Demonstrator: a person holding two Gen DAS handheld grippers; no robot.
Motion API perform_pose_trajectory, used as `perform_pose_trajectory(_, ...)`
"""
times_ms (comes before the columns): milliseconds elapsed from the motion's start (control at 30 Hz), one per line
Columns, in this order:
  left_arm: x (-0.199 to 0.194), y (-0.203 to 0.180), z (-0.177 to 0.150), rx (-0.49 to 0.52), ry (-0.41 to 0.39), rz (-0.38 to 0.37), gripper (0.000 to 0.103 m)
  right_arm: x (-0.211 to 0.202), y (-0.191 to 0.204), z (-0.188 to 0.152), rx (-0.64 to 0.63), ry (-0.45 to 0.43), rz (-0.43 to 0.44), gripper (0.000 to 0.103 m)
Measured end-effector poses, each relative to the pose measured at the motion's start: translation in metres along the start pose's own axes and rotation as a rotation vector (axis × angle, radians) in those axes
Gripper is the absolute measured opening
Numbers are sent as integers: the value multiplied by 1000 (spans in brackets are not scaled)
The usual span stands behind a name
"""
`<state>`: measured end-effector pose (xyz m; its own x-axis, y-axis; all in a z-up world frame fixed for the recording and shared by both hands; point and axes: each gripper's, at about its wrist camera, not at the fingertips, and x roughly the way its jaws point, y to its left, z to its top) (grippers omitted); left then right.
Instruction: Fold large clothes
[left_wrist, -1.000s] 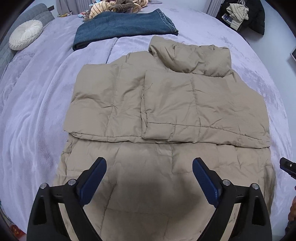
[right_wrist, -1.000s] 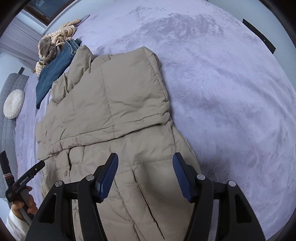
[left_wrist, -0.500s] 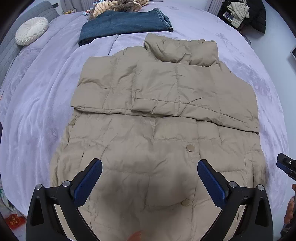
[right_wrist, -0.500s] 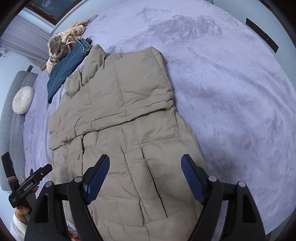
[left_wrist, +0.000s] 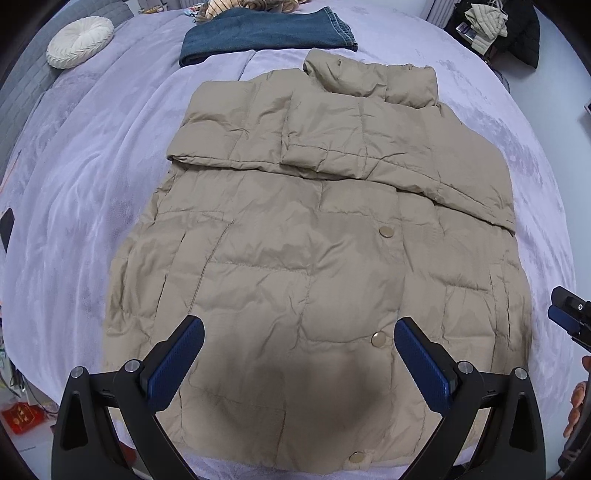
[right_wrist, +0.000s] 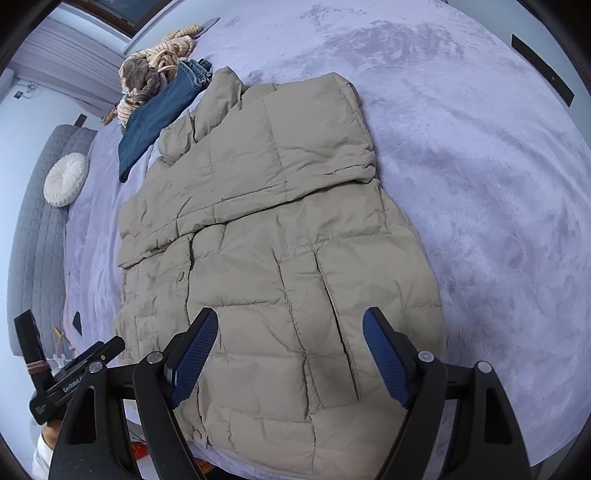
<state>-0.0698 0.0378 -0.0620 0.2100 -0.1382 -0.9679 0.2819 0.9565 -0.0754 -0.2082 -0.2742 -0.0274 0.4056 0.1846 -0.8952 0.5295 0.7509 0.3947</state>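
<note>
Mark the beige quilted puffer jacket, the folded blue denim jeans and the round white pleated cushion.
Beige quilted puffer jacket (left_wrist: 280, 258): left wrist view, front panel.
Folded blue denim jeans (left_wrist: 266, 31): left wrist view, top surface.
Round white pleated cushion (left_wrist: 79, 41): left wrist view, centre.

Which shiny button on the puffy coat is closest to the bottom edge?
The lowest gold button, right at the hem of the tan coat. The other two sit higher up the front.

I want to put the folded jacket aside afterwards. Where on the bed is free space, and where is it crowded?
Free: the wide purple blanket beside the beige jacket, and the strip between the jacket and the round cushion. Crowded: the far end, with the folded jeans and the striped clothes pile.
</note>
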Motion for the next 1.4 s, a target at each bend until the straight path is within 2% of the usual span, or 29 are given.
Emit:
perform_pose_trajectory(267,7,43,-35,5,35,-31,103,16,2,-46,102,43,-16,83)
perform_pose_trajectory(500,11,97,-70,-28,66,-62,103,14,-18,-100,253,23,-13,83)
perform_pose_trajectory(833,13,168,-114,-184,98,-203,103,7,-79,-166,520,-10,-33,83)
perform_pose_trajectory(1000,22,190,-127,-256,122,-255,103,22,-91,-183,574,-13,-68,83)
perform_pose_trajectory(1067,32,195,-129,-288,145,-296,103,30,-94,-184,593,-13,-50,86)
perform_pose_trajectory(1133,45,198,-129,-329,173,-345,103,35,-95,-181,607,-31,2,103)
perform_pose_trajectory(1200,54,197,-127,-350,174,-360,103,40,-92,-176,621,-41,44,103)
perform_pose_trajectory(1300,62,197,-119,-382,134,-377,103,48,-88,-170,647,-42,135,103)
perform_pose_trajectory(1400,72,204,-109,-455,94,-414,101,54,-89,-166,670,-24,160,103)
